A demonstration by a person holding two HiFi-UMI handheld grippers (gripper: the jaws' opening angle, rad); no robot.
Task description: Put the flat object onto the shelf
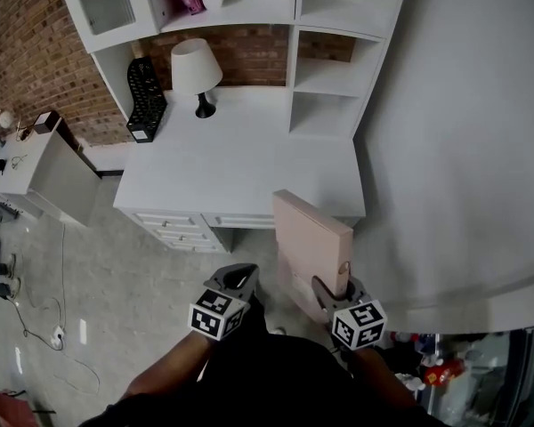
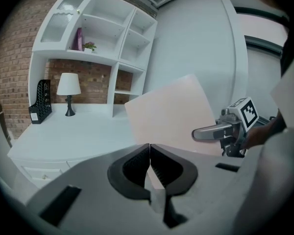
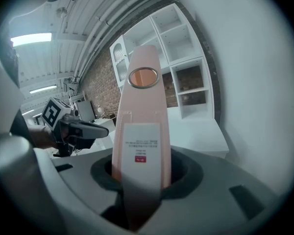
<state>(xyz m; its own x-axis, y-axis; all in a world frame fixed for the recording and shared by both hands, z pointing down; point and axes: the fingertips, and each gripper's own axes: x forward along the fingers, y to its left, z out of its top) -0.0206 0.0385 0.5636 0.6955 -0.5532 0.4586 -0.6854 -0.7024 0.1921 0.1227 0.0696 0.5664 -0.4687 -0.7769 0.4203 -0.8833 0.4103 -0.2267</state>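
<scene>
Left gripper (image 1: pixel 241 274) empty, right gripper (image 1: pixel 332 285) round one pink folder (image 1: pixel 307 229)

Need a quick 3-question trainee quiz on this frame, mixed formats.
1. True or false: the pink binder already rests on the desk.
2. What stands beside the lamp? A) black file rack B) kettle C) laptop
3. Which gripper holds the binder, and how do the other gripper's jaws stand?

Key: 1 false; 2 A; 3 the right gripper holds it, and the left gripper is shut and empty.
</scene>
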